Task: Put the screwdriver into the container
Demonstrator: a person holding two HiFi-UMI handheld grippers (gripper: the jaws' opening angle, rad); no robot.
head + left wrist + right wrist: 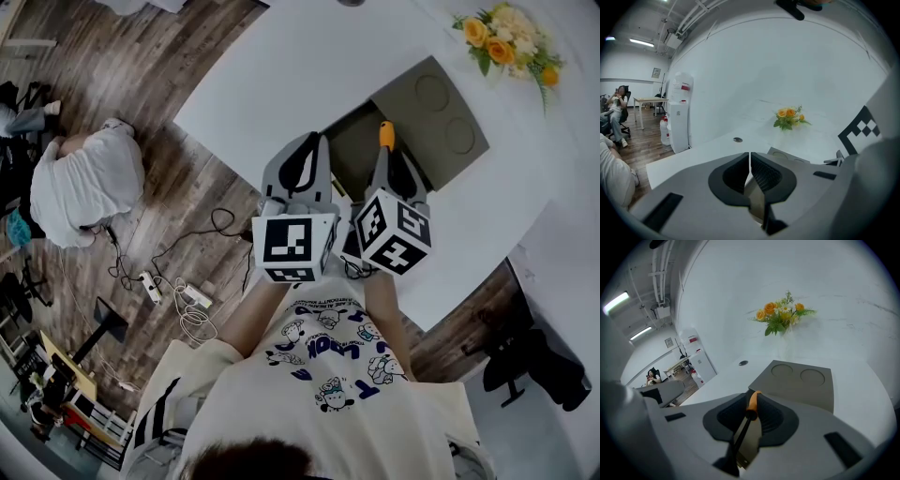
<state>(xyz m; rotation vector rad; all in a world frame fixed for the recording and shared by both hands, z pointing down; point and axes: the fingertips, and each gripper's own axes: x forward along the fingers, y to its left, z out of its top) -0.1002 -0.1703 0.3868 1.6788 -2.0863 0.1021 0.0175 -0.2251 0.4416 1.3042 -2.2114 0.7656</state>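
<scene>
Now, nearest the person, the left gripper (749,158) has its jaws pressed together on nothing, beside the right gripper (387,155), whose jaws pinch the screwdriver (385,134). Its long axis runs along the jaws: orange handle poking out past the tips, dark shaft pointing back toward the hand. Just ahead and below, on the white table (262,84), lies the grey container (801,385), so the right hand looks the one to deliver. From above, both grippers cover the container's near part, and I can't tell whether the slab with two round hollows is lid or body. The shaft's tip is lost in shadow. Flowers (780,317) stand beyond.
</scene>
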